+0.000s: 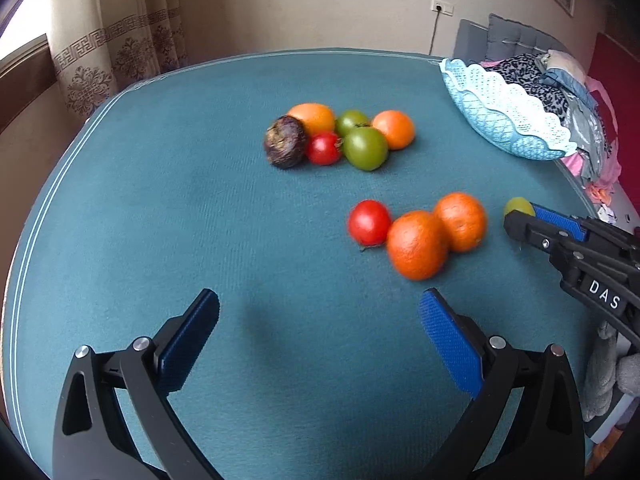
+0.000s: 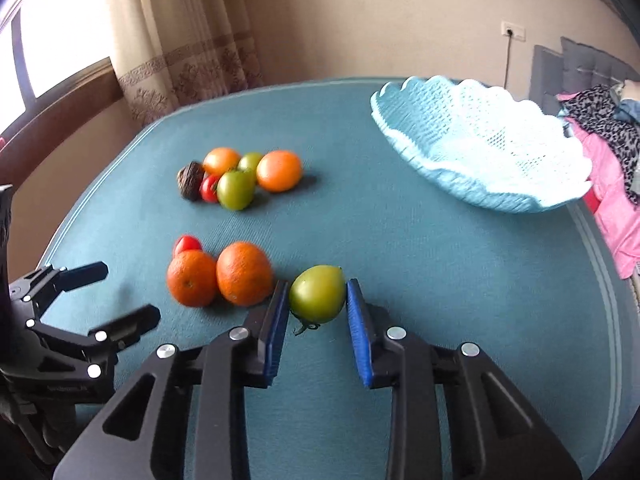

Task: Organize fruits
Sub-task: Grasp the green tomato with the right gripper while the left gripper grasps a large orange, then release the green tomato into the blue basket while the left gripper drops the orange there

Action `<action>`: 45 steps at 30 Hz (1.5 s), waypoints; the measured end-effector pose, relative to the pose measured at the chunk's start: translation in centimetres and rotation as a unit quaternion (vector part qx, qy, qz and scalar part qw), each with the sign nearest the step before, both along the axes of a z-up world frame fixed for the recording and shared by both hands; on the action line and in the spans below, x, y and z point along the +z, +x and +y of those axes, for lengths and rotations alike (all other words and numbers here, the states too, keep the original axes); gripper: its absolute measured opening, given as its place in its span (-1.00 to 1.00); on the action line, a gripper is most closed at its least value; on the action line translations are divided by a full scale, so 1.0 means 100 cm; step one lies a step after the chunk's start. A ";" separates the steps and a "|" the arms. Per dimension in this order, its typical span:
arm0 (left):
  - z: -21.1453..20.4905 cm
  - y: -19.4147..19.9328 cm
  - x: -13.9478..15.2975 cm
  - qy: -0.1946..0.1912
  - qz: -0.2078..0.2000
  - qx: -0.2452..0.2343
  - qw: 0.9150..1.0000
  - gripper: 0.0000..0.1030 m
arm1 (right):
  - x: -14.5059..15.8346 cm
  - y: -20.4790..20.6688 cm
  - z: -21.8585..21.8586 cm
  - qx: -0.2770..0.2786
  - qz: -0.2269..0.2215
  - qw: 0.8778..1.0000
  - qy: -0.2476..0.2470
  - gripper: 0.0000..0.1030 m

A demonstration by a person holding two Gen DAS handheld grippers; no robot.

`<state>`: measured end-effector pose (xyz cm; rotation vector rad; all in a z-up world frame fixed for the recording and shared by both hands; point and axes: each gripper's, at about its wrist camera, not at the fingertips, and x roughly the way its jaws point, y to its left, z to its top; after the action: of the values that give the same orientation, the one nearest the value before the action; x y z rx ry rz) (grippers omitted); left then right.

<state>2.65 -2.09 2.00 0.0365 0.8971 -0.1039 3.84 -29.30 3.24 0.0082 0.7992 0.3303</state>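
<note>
My right gripper (image 2: 317,294) is shut on a green tomato (image 2: 318,294), its blue pads pressed to both sides; in the left wrist view that gripper (image 1: 520,216) shows at the right with the tomato (image 1: 519,205) at its tip. Two oranges (image 2: 244,274) (image 2: 192,278) and a red tomato (image 2: 187,243) lie just left of it. Farther back sits a cluster: oranges (image 1: 394,129), green tomatoes (image 1: 365,148), a red tomato (image 1: 323,147) and a dark purple fruit (image 1: 285,142). My left gripper (image 1: 320,312) hovers open over bare cloth, nothing between its fingers.
A light blue lattice basket (image 2: 480,136) stands at the table's far right, with nothing seen in it. The teal tablecloth (image 1: 200,220) covers the table. Clothes are piled on a bed (image 2: 612,136) beyond the right edge. Curtains (image 1: 116,40) hang at the back left.
</note>
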 end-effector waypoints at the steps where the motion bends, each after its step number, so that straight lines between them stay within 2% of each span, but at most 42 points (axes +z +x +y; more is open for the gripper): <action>1: -0.004 0.000 0.002 -0.002 -0.004 -0.003 1.000 0.96 | 0.003 0.001 -0.002 -0.003 -0.003 1.000 -0.001 -0.43; 4: -0.015 0.002 0.006 -0.010 -0.011 -0.012 1.000 0.96 | 0.015 0.003 -0.013 -0.016 -0.017 1.000 0.003 -0.43; 7: -0.023 0.010 0.007 -0.021 -0.005 -0.026 0.999 0.87 | 0.028 0.008 -0.026 -0.035 -0.035 0.999 0.010 -0.43; 8: -0.024 0.013 0.007 -0.023 -0.001 -0.030 0.999 0.79 | 0.033 0.010 -0.032 -0.045 -0.043 0.998 0.013 -0.43; 9: -0.027 0.015 0.005 -0.023 0.005 -0.033 0.999 0.63 | 0.038 0.014 -0.039 -0.056 -0.050 0.997 0.017 -0.43; 15: -0.036 0.027 0.000 -0.032 0.025 -0.041 0.998 0.19 | 0.055 0.039 -0.068 -0.102 -0.073 0.992 0.028 -0.43; 19: -0.038 0.027 -0.001 -0.043 0.027 -0.046 0.998 0.04 | 0.057 0.060 -0.082 -0.127 -0.071 0.989 0.029 -0.42; 20: -0.038 0.027 0.000 -0.045 0.028 -0.049 0.997 -0.05 | 0.056 0.066 -0.085 -0.132 -0.069 0.988 0.028 -0.42; 21: -0.037 0.027 0.000 -0.047 0.029 -0.053 0.997 -0.22 | 0.055 0.070 -0.087 -0.136 -0.068 0.988 0.026 -0.41; 22: -0.038 0.025 0.001 -0.048 0.030 -0.058 0.997 -0.27 | 0.054 0.072 -0.087 -0.140 -0.066 0.988 0.025 -0.40; 25: -0.038 0.025 0.003 -0.039 0.027 -0.055 0.997 -0.27 | 0.049 0.079 -0.089 -0.142 -0.060 0.988 0.021 -0.39; 28: -0.034 0.023 0.005 -0.040 0.026 -0.048 0.998 -0.27 | 0.044 0.075 -0.091 -0.148 -0.056 0.987 0.026 -0.26; 37: -0.024 0.018 0.023 -0.037 0.008 -0.036 0.999 -0.27 | 0.045 0.042 -0.092 -0.149 -0.074 0.985 0.051 -0.20; 39: -0.024 0.018 0.028 -0.036 0.003 -0.033 0.999 -0.27 | 0.044 0.035 -0.094 -0.154 -0.076 0.984 0.055 -0.13; 45: -0.039 0.023 0.049 -0.024 -0.021 -0.049 0.998 -0.27 | 0.035 0.018 -0.105 -0.168 -0.070 0.981 0.069 -0.11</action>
<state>5.00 -6.03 6.86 0.0390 0.8515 -0.2157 5.64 -39.77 6.73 0.2452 0.6205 0.0644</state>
